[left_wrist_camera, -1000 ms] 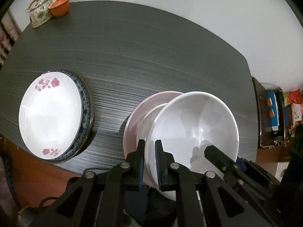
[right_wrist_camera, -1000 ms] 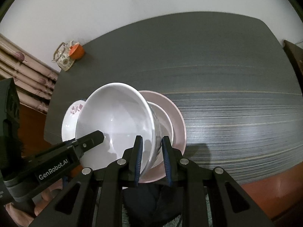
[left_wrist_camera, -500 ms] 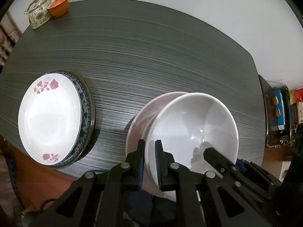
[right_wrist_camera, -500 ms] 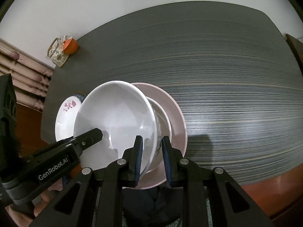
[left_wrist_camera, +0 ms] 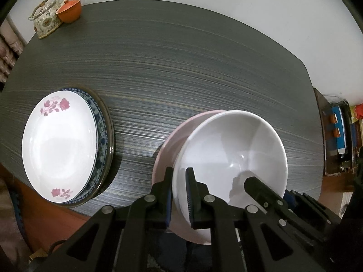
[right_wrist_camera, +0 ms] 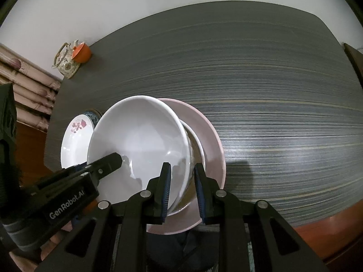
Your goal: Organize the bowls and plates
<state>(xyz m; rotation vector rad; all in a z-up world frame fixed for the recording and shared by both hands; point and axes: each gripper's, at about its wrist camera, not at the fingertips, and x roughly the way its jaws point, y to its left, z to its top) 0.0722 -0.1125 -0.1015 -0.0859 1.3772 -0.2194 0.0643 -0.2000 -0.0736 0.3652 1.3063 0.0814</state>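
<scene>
A large white bowl is held by its rim from both sides. My left gripper is shut on the bowl's near-left rim, one finger inside and one outside. My right gripper is shut on the opposite rim. Each gripper shows in the other's view: the right gripper, the left gripper. The bowl sits tilted over a smaller white bowl that rests in a pink plate. Whether the two bowls touch is hidden.
A white flowered plate lies on a blue-patterned plate at the left of the dark table. A teapot and an orange cup stand at the far left corner. The table's front edge is close below the pink plate.
The white bowl has come down a little toward the pink plate, and in the left wrist view it now covers the smaller bowl. Both grips are unchanged.
</scene>
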